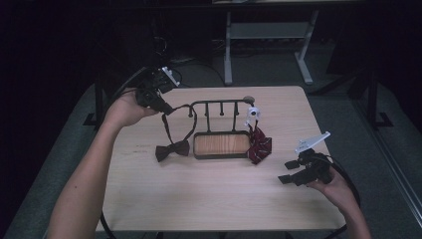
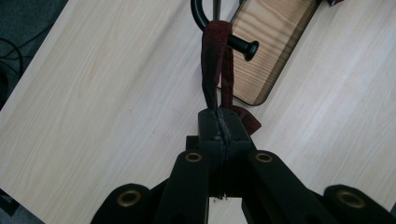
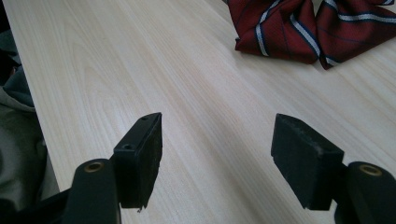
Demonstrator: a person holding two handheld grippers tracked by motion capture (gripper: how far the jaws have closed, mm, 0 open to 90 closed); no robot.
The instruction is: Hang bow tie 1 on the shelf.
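A dark maroon bow tie (image 1: 172, 150) lies on the table left of a black metal rack (image 1: 219, 103) with a wooden base (image 1: 222, 144). Its strap (image 1: 167, 124) loops over the rack's left peg (image 2: 243, 45) and runs up to my left gripper (image 1: 166, 109), which is shut on the strap (image 2: 215, 70). A red striped bow tie (image 1: 259, 145) hangs at the rack's right end and rests on the table; it appears again (image 3: 299, 28) in the right gripper view. My right gripper (image 1: 285, 172) hovers open over the table's right part, nothing between its fingers (image 3: 142, 154).
A light wooden table (image 1: 199, 194) holds everything. A white clip-like piece (image 1: 252, 114) sits on the rack's right end. Behind the table stand a white desk frame (image 1: 228, 45) and cables on the grey floor. Dark cloth (image 3: 18, 140) shows at the table's edge.
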